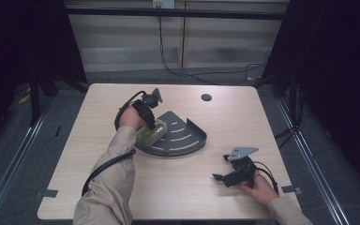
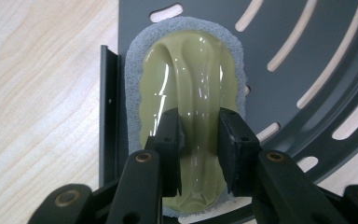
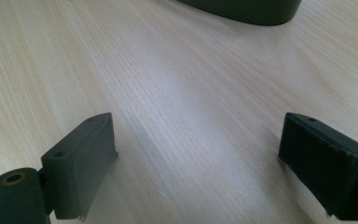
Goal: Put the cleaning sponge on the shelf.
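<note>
No brand, label or writing that I can read anywhere.

Left of centre on the bench (image 1: 98, 187), my left hand-held gripper (image 1: 151, 123) points down into the dark grey corner rack (image 1: 187, 136), a slotted quarter-round tray with a low wall along its straight sides. The one thing in the rack is a scrubbing sponge (image 1: 152, 132): a glossy olive-green plastic grip on a grey foam pad. It lies flat at the rack's left side.

In the left gripper view the sponge (image 2: 186, 74) sits right against the rack's (image 2: 307, 42) straight left wall, foam edge touching or just beside it. I see my left hand-held gripper (image 2: 199, 140) clamped on the raised ridge of the green grip, both pads pressing its sides, jaws narrow. The sponge is still resting on the rack floor as far as I can tell. Slots in the rack show the wood below.

Toward the bench's right front corner, my right hand-held gripper (image 1: 220, 178) lies low over bare wood, well apart from the rack, pointing left. In the right gripper view its (image 3: 198, 163) jaws stand wide, nothing between them, just bench grain; the rack's curved rim (image 3: 242, 9) shows at the top edge.
</note>
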Available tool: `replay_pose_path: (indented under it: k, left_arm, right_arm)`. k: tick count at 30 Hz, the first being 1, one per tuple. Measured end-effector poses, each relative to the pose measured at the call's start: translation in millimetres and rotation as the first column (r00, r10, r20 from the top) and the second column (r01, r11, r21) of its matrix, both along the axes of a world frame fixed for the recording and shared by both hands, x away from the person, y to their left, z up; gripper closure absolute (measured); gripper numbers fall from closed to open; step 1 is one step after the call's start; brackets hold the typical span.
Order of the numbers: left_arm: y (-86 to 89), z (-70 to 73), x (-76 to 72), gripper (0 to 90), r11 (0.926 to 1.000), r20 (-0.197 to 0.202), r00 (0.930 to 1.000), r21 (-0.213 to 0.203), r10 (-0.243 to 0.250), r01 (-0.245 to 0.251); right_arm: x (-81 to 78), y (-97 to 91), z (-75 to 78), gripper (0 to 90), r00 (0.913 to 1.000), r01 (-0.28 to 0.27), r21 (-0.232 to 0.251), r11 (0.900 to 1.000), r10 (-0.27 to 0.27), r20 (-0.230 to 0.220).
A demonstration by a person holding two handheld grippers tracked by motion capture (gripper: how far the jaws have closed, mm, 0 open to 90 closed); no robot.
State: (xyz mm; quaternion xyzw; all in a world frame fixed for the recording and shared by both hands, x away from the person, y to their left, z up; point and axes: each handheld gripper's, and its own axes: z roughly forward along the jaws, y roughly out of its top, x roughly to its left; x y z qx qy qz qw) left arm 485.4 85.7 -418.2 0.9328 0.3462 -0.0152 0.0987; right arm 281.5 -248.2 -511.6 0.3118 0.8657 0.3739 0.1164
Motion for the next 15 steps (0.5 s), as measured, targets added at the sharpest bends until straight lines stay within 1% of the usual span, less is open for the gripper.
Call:
replay_pose_path:
  k: [3,6,9,10,12,15]
  left_arm:
    - [1.0,-0.9,-0.3,71.0,0.9999,0.002,0.9999,0.006,0.011,-0.011]
    - [3.0,-1.5,0.2,70.9,0.9998,0.006,0.9998,0.003,0.020,-0.020]
    - [3.3,-1.1,0.3,70.8,0.9998,0.010,0.9997,0.005,0.021,-0.021]
    - [3.9,-0.9,1.1,70.8,0.9999,0.013,0.9999,0.009,0.012,-0.012]
    - [4.2,-0.9,1.1,70.8,0.9997,0.014,0.9997,0.010,0.021,-0.021]
    - [4.4,-1.4,1.9,70.8,0.9998,0.014,0.9998,0.012,0.014,-0.014]
  right_arm:
    - [0.0,0.0,0.0,10.3,1.0000,-0.001,0.000,1.0000,0.001,0.000]
    - [0.0,0.0,0.0,10.3,1.0000,-0.001,0.000,1.0000,0.001,0.000]
    - [0.0,0.0,0.0,10.3,1.0000,0.000,0.000,1.0000,0.000,0.000]
    - [0.0,0.0,0.0,10.3,1.0000,-0.001,0.000,1.0000,0.001,0.000]
    - [0.1,0.0,0.0,10.3,1.0000,-0.001,0.000,1.0000,0.001,0.001]
    - [0.1,-0.1,0.0,10.3,1.0000,-0.002,-0.001,1.0000,0.002,0.001]
